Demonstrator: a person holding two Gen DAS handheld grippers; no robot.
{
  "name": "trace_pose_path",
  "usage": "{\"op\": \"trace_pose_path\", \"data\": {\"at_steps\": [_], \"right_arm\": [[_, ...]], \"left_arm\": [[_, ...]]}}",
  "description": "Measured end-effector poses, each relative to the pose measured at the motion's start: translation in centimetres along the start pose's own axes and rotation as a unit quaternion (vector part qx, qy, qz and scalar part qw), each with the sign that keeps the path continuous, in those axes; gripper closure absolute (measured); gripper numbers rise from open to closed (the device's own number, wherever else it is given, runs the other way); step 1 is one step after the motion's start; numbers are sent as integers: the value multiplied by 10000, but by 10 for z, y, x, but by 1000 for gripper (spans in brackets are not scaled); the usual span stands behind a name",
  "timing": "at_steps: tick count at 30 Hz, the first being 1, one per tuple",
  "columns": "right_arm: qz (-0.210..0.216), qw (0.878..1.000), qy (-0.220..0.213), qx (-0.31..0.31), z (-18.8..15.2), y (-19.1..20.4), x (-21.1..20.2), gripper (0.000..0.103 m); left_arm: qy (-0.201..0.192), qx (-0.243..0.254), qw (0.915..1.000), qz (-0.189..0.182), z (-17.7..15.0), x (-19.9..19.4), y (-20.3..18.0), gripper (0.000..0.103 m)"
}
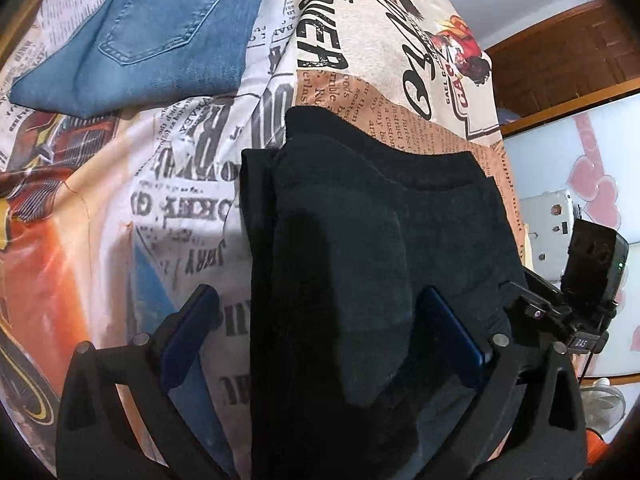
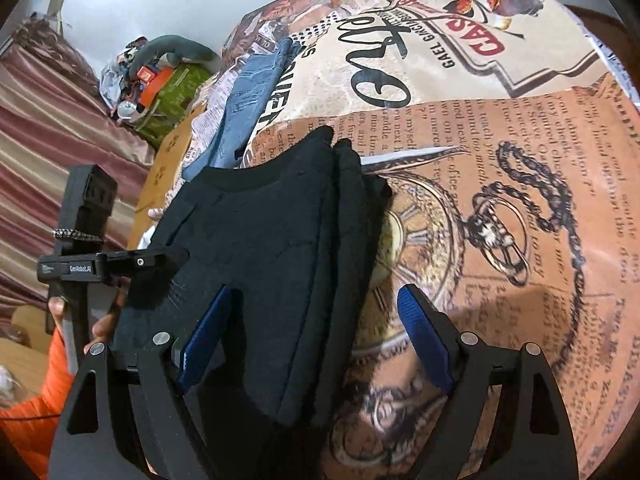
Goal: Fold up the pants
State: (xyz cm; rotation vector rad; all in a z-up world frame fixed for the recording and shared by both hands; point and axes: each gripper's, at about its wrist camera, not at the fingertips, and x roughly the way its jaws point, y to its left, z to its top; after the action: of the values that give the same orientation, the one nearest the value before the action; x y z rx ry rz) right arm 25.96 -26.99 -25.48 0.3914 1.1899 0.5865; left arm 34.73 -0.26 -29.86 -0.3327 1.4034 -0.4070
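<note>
The black pants (image 1: 360, 240), already folded, lie lower centre on the newspaper-print bedspread (image 1: 180, 184), long axis running up-frame. The left gripper (image 1: 320, 340) and right gripper (image 2: 316, 340), both spread empty, straddle opposite side edges, equally near.

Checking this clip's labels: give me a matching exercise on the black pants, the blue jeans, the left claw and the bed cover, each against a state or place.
Column one:
1. black pants
2. blue jeans
3. left claw
4. bed cover

Column two:
A. printed like old newspaper
B. open, straddling dark fabric
C. folded, at the far corner
D. folded, nearest the cameras

Pairs: 1-D, 2-C, 3-B, 4-A
</note>
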Motion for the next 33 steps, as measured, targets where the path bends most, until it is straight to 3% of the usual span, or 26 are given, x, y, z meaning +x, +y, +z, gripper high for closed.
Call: {"op": "trace_pose_path", "data": {"at_steps": [3,4,6,11,16,19,20,23,26,33], "right_arm": [[76,9999,100,-82,4,5,5,24],[119,9998,144,-97,5,7,7,32],[109,9997,196,-109,6,10,10,35],[126,9996,222,-114,3,14,5,57],[-28,9995,132,-268,-3,23,-2,66],[-120,9990,25,-425,-5,31,-8,74],[-144,9987,-28,-478,-7,33,-11,76],[-202,9978,-174,-608,-11,41,-19,79],[-359,9961,-281,-759,-9,54,-24,80],[-326,9912,-715,-1066,6,85,-43,82]], "left_arm": [[12,158,9998,-95,2,1,-9,7],[20,241,9996,-126,2,0,-13,10],[-1,402,9992,7,1,0,-24,14],[-8,221,9998,34,1,-3,-23,21],[-169,346,9992,124,-11,-17,-31,33],[-375,492,9976,294,-23,-30,-38,48],[-448,485,9972,349,-25,-35,-38,59],[-625,465,9965,298,-33,-51,-43,66],[-869,690,9924,539,-41,-65,-58,70],[-1437,823,9847,549,-48,-107,-67,72]]}}
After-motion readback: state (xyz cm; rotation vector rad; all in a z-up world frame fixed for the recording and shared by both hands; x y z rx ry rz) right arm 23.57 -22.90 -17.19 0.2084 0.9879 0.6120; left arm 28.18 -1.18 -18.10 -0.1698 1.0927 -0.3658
